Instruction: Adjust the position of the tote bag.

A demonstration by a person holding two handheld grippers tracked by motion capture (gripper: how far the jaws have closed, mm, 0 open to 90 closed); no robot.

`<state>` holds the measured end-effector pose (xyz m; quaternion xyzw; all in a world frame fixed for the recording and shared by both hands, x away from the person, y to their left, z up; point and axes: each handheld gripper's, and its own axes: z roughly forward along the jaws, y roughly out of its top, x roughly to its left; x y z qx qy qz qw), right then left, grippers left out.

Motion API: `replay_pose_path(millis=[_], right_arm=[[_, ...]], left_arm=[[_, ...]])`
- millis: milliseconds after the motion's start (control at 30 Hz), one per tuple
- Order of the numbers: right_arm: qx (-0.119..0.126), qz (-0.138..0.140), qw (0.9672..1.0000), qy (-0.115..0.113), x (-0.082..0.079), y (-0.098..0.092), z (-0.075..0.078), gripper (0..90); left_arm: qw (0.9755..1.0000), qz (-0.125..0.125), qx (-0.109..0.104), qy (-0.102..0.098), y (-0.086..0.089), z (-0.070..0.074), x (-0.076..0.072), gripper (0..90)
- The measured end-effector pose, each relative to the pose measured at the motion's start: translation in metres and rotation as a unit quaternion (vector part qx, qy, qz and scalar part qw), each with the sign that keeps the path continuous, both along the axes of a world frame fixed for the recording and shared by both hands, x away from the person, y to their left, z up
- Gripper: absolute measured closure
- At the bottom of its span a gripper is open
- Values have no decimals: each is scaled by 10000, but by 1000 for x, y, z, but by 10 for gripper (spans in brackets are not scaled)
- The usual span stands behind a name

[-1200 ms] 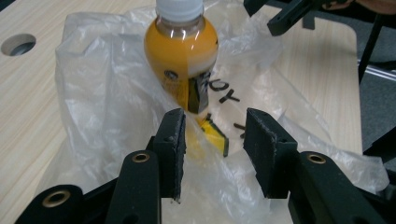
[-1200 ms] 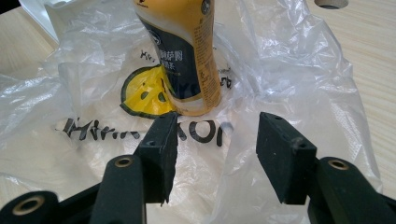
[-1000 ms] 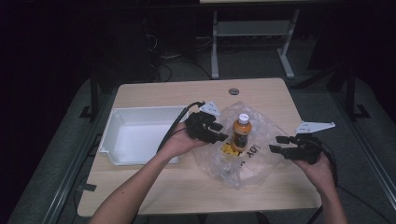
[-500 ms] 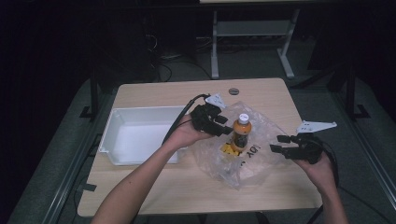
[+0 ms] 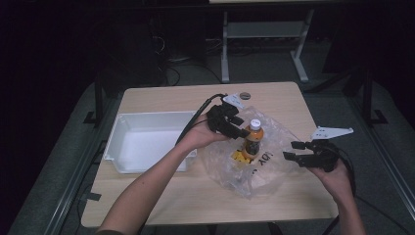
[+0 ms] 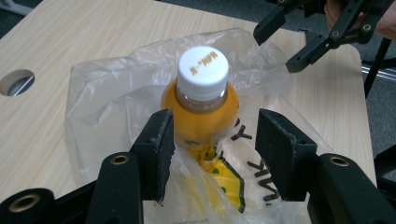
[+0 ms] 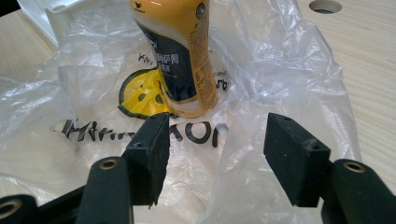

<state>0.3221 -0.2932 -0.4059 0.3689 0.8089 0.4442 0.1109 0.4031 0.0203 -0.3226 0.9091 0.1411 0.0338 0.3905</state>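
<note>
An orange drink bottle [image 5: 253, 138] with a white cap stands upright on a crumpled clear plastic bag [image 5: 274, 161] with black and yellow print. My left gripper [image 5: 240, 126] is at the bottle's left, pointing at it. In the left gripper view the bottle [image 6: 201, 100] rises just beyond and between the open jaws of my left gripper [image 6: 212, 140], which have just been opening; the pads do not press on it. My right gripper [image 5: 292, 150] hovers at the bag's right edge. Its jaws have just been opening too, over loose bag film [image 7: 280, 70], with the bottle [image 7: 182, 51] ahead.
A white tray [image 5: 117, 142] sits on the table's left half, its near right corner under my left forearm. A round cable hole [image 5: 245, 95] lies near the far edge. Dark floor and a desk frame lie beyond the table.
My left gripper has shifted a little up and to the right beside the bottle, and its jaws stand wider. The right gripper has stayed in place with its jaws slightly wider.
</note>
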Motion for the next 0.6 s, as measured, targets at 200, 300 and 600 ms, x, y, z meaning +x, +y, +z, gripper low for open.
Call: replay_pose_path(millis=[200,300,600], right_arm=[[2,4,10000,-5,0,0,0,372],[-5,7,10000,-11,0,0,0,366],[-23,30,10000,-31,1,2,1,348]], left_arm=[[10000,-42,24,36,-6,3,6,424],[10000,-62,37,50,-8,3,9,410],[9997,-156,111,123,-17,-3,16,398]])
